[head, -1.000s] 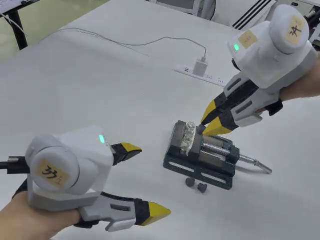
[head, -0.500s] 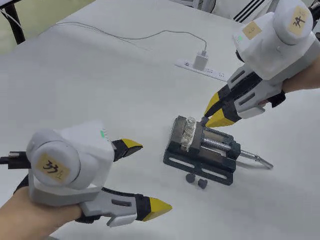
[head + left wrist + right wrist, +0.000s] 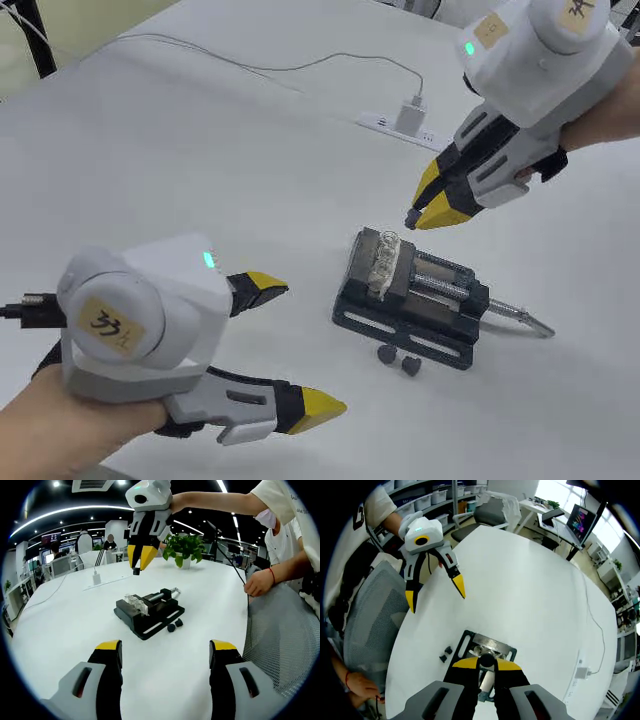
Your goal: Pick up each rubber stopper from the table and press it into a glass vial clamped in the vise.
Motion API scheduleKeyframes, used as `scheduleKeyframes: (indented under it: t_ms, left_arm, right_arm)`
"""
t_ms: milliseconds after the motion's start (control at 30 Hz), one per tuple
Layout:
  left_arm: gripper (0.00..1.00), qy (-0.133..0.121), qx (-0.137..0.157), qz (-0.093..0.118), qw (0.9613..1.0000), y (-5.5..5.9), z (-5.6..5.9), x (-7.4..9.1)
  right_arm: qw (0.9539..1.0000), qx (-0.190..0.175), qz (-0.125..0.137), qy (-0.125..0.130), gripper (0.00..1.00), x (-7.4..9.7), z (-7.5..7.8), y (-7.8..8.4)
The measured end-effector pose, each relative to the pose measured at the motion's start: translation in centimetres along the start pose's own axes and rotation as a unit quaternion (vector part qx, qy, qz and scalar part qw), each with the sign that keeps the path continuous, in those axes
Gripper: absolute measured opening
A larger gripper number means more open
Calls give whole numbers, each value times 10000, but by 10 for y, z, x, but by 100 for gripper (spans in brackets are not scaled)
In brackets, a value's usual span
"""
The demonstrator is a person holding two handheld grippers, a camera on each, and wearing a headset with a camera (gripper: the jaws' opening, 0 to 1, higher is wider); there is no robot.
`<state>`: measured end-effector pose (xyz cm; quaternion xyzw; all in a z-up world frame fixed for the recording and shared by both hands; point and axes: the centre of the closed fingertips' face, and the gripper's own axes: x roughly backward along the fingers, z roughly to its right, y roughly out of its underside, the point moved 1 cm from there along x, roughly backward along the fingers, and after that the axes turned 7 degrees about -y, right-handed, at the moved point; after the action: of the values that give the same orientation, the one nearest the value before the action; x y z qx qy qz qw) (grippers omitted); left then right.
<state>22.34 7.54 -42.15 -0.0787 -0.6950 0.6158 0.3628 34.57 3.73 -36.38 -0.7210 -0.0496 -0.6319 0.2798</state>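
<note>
Rubber stopper (image 3: 136, 572): small and dark, nipped at the very tips of the right gripper (image 3: 420, 213), up in the air above and beyond the vise (image 3: 420, 310), and not in any vial.
Vials (image 3: 383, 262): clear glass, a short upright row clamped in the vise. They are too small to tell whether any mouth is plugged.
Loose stoppers (image 3: 387, 353): two, side by side on the white table (image 3: 200, 150), just beside the vise's base on the near side.
Right gripper: jaws closed to a sliver on that one stopper. A second ago the tips were right at the vial tops, and now they're clear of the vise and pulling away!
Left gripper (image 3: 296, 345): jaws spread wide with nothing in them, hanging well apart from the vise on the person's side.
Meaning: the stopper came back up with the gripper, so by my read that press didn't seat. It likely needs a fresh line-up over a vial mouth.
</note>
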Motion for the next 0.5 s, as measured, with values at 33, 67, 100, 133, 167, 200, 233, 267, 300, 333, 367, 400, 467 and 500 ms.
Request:
scheduleKeyframes:
  t_ms: [33,67,100,133,167,200,233,267,300,333,367,400,467,500]
  left_arm:
    - [70,-5,14,-11,10000,1,0,0]
    - [70,-9,18,-14,10000,2,-1,0]
    - [70,-17,34,-25,10000,3,-1,1]
    - [70,-15,47,-33,10000,4,-1,1]
    - [69,-17,48,-31,10000,4,-1,1]
    - [69,-27,59,-39,10000,5,-2,1]
    - [69,-29,76,-46,10000,5,-2,1]
    - [69,-32,94,-46,9999,6,-3,1]
    - [69,-38,103,-49,9999,6,-3,1]
    - [69,-40,109,-54,9999,7,-3,1]
    - [69,-41,117,-61,9999,7,-3,0]
    - [69,-46,121,-61,9999,7,-4,0]
    - [69,-51,150,-70,9999,8,-4,0]
    - [69,-56,151,-65,9998,8,-5,-1]
  right_arm:
    - [10000,-53,-2,-43,7,-2,2,0]
    - [10000,-36,-33,-43,7,-3,3,1]
    - [9999,-6,-148,-55,7,-5,5,5]
    - [9998,14,-192,-49,7,-7,7,6]
    - [9998,27,-210,-57,7,-8,8,7]
    - [9994,3,-330,-88,7,-9,10,9]
    - [9993,16,-379,-70,7,-10,13,10]
    - [9991,55,-422,-60,7,-11,16,10]
    - [9990,45,-441,-70,7,-11,18,10]
    - [9990,41,-445,-77,7,-12,20,10]
    - [9989,15,-447,-105,7,-13,23,10]
    - [9989,0,-458,-117,7,-14,24,10]
    - [9986,1,-503,-136,7,-18,26,12]
    - [9984,-3,-537,-170,7,-20,26,13]
